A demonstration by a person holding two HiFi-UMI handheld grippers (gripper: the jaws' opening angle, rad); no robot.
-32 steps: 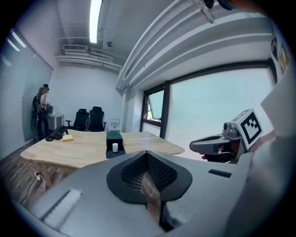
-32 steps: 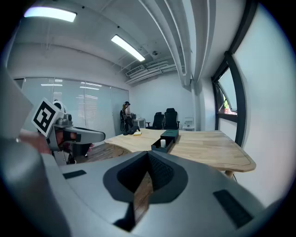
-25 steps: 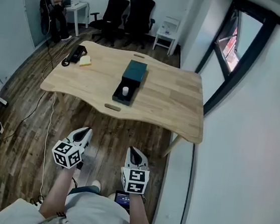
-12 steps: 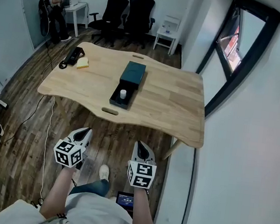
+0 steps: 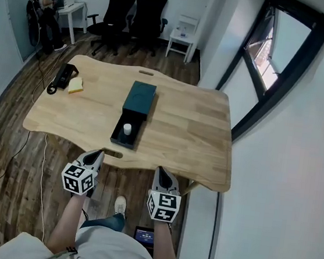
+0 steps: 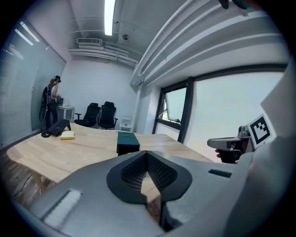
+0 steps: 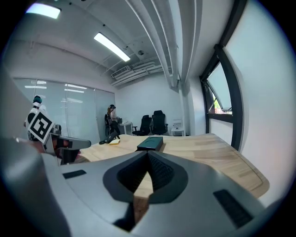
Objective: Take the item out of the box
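Observation:
A dark green box (image 5: 139, 97) lies mid-table on the wooden table (image 5: 185, 134). Its black tray (image 5: 117, 136) is slid out toward me, and a small white cylinder (image 5: 127, 129) stands in it. Both grippers hang in front of the table's near edge, short of the box. My left gripper (image 5: 95, 156) is shut and empty, and so is my right gripper (image 5: 163, 174). The left gripper view has the box (image 6: 127, 141) beyond the shut left gripper (image 6: 147, 153). The right gripper view shows the box (image 7: 150, 143) past the shut right gripper (image 7: 148, 155).
A black device (image 5: 63, 76) and a yellow pad (image 5: 75, 85) lie at the table's far left. Office chairs (image 5: 135, 11), a white side table (image 5: 182, 37) and a person (image 5: 39, 5) are at the back. A window wall runs on the right. A tablet (image 5: 144, 235) lies on the floor.
The table has come nearer in the head view, and both grippers now sit just before its near edge. Both stay shut and empty.

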